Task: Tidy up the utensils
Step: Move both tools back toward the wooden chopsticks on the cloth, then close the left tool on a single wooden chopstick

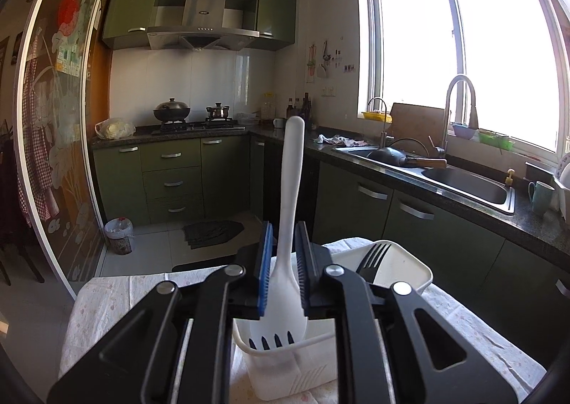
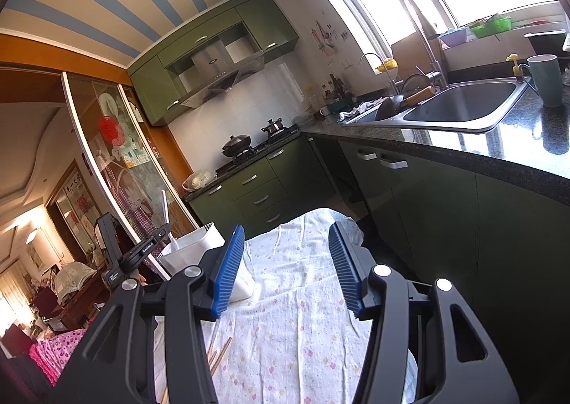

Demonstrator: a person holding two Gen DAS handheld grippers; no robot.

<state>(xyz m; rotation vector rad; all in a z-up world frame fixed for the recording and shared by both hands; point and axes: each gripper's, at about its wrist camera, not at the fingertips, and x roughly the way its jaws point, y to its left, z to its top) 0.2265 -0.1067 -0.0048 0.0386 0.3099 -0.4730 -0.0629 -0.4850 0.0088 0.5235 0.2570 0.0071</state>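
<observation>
Progress: white slotted spoon (image 1: pixel 289 226) stands head-down in white holder (image 1: pixel 285 364), left gripper (image 1: pixel 285 261) fingers released around it. Right gripper (image 2: pixel 288 272) is spread, empty. Chopsticks (image 2: pixel 217 361) remain on tabletop (image 2: pixel 299 332).

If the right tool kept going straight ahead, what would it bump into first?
Probably nothing soon: the right tool, open and empty, points over the flowered white tablecloth toward dark green cabinets, though depth is hard to judge.
</observation>
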